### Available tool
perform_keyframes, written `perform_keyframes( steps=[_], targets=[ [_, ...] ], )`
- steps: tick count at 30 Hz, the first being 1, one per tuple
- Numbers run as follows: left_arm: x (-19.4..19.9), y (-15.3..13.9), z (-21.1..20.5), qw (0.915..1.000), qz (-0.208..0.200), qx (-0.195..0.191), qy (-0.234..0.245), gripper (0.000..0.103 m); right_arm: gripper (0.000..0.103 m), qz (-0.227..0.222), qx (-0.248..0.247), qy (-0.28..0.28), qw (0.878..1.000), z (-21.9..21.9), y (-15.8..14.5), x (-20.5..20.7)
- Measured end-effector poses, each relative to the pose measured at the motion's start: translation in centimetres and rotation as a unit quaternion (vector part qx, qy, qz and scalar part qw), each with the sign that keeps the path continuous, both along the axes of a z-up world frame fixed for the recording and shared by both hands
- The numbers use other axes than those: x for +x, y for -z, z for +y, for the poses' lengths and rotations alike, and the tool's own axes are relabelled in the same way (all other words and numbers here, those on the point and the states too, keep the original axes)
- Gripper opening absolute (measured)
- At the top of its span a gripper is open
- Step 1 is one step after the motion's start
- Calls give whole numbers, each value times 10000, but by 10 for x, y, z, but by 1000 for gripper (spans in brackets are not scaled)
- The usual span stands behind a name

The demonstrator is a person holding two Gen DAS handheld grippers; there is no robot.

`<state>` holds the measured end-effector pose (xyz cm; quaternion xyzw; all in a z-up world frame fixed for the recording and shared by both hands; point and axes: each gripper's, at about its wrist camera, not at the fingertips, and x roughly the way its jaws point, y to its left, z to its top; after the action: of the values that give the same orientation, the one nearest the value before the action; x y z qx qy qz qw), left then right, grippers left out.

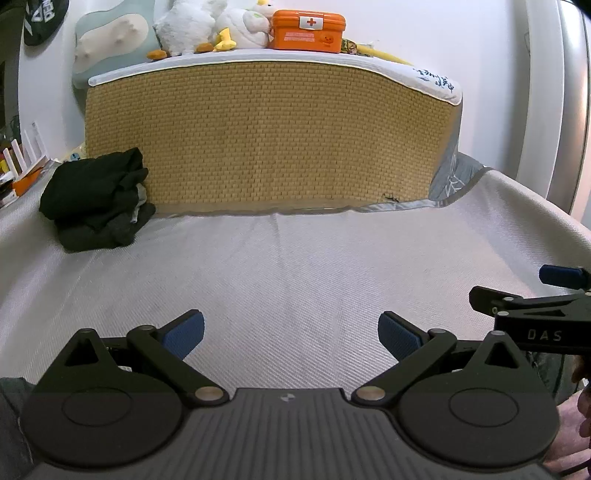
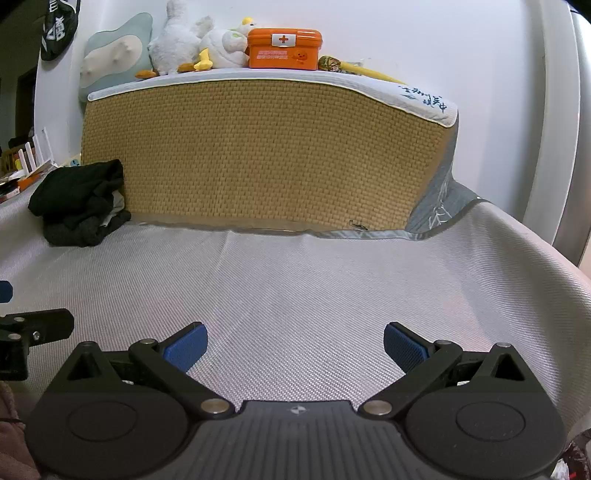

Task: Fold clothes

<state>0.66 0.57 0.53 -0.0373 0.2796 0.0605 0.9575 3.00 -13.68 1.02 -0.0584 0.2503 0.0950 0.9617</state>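
Note:
A heap of dark clothes lies crumpled at the far left of the grey woven sheet, against the upright mattress. My left gripper hovers open over the bare sheet, well short of the heap, nothing between its blue pads. My right gripper is open too, above the sheet, empty. In the left wrist view the right gripper's side pokes in at the right edge. In the right wrist view part of the left gripper shows at the left edge.
An upright mattress with a woven straw mat blocks the far side. On top sit plush toys, an orange first-aid box and a pillow. A white wall panel rises on the right. Clutter sits far left.

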Motion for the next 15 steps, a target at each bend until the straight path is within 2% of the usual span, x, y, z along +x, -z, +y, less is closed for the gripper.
perform_keyframes(
  steps=[15],
  targets=[
    [-4, 4, 4, 9997, 116, -147, -123, 103, 102, 60, 12, -73, 10000, 4, 1, 0]
  ],
)
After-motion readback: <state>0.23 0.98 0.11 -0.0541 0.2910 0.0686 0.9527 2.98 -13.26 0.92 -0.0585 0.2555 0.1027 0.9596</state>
